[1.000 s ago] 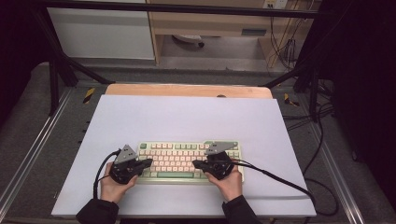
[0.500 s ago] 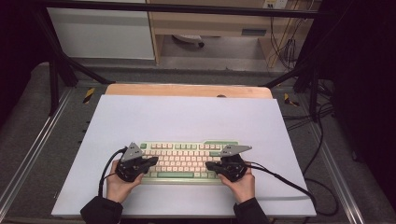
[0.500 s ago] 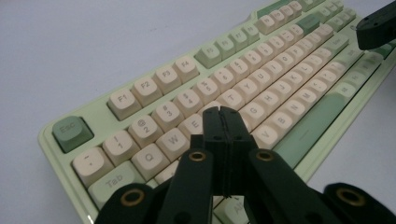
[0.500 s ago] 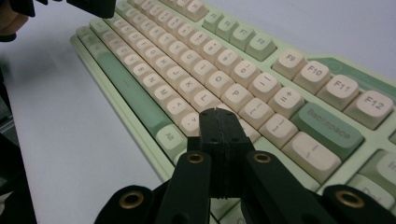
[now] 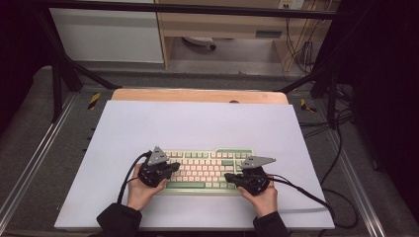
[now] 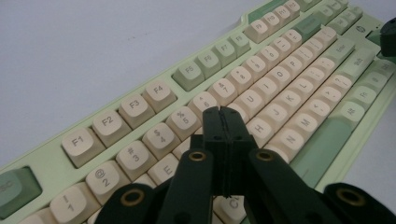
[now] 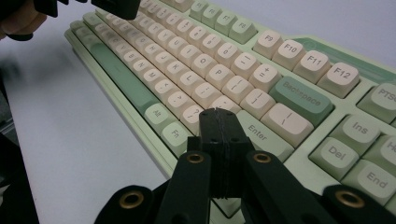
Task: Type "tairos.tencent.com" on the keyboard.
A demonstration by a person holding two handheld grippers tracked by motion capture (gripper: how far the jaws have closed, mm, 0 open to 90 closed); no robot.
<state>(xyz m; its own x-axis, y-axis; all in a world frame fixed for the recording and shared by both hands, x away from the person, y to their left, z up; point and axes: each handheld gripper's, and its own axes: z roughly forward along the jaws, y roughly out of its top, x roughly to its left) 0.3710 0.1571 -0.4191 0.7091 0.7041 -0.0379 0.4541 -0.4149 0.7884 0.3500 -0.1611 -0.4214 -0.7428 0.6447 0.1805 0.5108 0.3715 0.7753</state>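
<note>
A pale green keyboard [image 5: 207, 168] with cream keys lies near the front of the white mat [image 5: 197, 123]. My left gripper [image 5: 173, 169] is over its left part, jaws pressed together and empty. In the left gripper view the shut tips [image 6: 223, 112] hover just above the keys [image 6: 252, 128] below the number row. My right gripper [image 5: 229, 177] sits at the keyboard's lower right, also shut on nothing. In the right gripper view its tips [image 7: 219, 113] hang over the keys left of Enter [image 7: 259, 133]. Whether either tip touches a key I cannot tell.
A wooden board [image 5: 197, 95] edges the mat at the far side. Black cables [image 5: 316, 197] trail from the right gripper across the mat to the right. Metal rails [image 5: 29, 163] and dark struts [image 5: 59, 79] flank the table. The other gripper [image 7: 112, 7] shows top left in the right gripper view.
Both hands have slid to the right along the keyboard, the left toward its middle, the right toward its right end. Both jaws stayed shut.
</note>
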